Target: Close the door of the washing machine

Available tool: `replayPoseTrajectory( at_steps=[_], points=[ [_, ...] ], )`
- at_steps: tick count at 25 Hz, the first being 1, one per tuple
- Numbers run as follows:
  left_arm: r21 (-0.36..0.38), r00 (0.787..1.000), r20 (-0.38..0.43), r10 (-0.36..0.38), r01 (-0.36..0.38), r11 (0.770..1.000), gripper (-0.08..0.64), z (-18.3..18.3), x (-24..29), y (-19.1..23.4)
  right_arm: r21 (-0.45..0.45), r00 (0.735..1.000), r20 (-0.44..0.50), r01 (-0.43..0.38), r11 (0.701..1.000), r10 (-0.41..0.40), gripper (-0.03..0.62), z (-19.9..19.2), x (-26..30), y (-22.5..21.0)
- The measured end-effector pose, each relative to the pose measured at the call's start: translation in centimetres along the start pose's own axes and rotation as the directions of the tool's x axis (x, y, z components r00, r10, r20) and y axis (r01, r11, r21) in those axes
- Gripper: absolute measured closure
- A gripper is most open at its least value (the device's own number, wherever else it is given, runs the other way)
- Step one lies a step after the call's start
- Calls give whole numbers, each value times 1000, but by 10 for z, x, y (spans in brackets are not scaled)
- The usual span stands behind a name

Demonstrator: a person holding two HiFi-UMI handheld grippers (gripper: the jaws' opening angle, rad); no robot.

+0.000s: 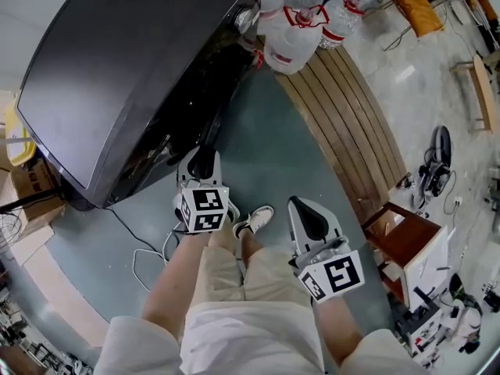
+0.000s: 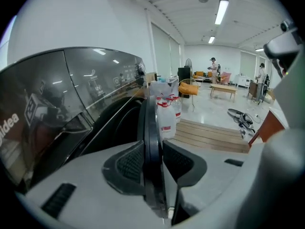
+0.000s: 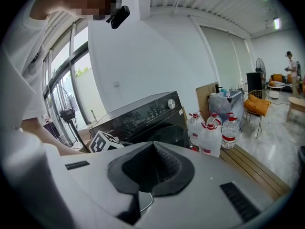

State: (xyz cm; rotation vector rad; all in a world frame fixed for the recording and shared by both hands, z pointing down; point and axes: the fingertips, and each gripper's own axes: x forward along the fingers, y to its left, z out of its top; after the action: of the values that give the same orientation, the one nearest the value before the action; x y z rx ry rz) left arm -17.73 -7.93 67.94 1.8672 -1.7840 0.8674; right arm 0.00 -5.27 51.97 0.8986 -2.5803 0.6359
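Black ribbed pads (image 2: 127,162) of my left gripper (image 2: 153,152) were closed narrow on the thin rim of the round, dark-rimmed door (image 2: 150,120), and that was a grip! The door stood edge-on to the gripper, swung out from the front of the glossy black front-loading washing machine (image 1: 117,76), so the job was not yet done. I held it by the rim because, as I judged it, that edge gave me the longest lever and let me steer the swing instead of just slapping it shut.

From my head view, the left gripper (image 1: 203,161) sat tight against the lower front of the machine, angled down. My right gripper (image 1: 306,209) hung farther out from that front, over my leg. Its jaws were pressed together in the right gripper view (image 3: 153,149), with nothing between them. It seemed parked there on purpose, since one hand was plenty for a door. From there it looked straight at the machine (image 3: 143,116) and its control panel.

Next, I reckoned, came a push toward the machine's front until the latch caught. The catch: pads clamped on the rim could end up trapped between door and front, so letting go and pressing flat looked wise.

Clear plastic water bottles with red caps (image 1: 301,22) stood just beside the machine's far corner. They looked clear of the door's swing.
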Motion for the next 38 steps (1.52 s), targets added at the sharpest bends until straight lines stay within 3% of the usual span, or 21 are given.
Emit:
replayPoseTrajectory(
  at_steps=[4,6,9,13,20,24,29,33,38],
  points=[
    [-46,998,-15,61,-62,997,449,-5,-4,26,-1,1000,-1,-2,1000,2,594,1,1,3],
    [-26,997,-19,80,-80,996,485,-8,-15,29,0,1000,-1,-2,1000,2,594,1,0,3],
    [27,998,-49,46,-44,999,524,-23,-25,17,1,1000,-1,1,1000,-1,594,-2,-2,1],
    [-90,990,-139,-8,-4,996,549,-65,-2,24,1,1000,-6,1,1000,-1,594,-3,1,0],
    [-21,985,-171,7,-11,1000,555,-79,8,40,-8,1000,-12,25,1000,-25,594,-9,-15,-13],
    [-78,974,-225,24,-42,996,555,-101,2,50,-3,999,1,41,999,-41,594,-5,-21,-15],
    [-92,971,-238,18,-40,995,555,-108,2,52,-4,999,6,48,999,-48,594,-2,-25,-13],
    [-156,964,-264,15,-58,986,555,-108,-3,47,-19,998,23,59,998,-59,594,10,-32,-9],
    [-199,972,-232,-44,-3,980,555,-84,-30,24,-55,996,56,72,996,-69,594,43,-48,-2]
  ],
)
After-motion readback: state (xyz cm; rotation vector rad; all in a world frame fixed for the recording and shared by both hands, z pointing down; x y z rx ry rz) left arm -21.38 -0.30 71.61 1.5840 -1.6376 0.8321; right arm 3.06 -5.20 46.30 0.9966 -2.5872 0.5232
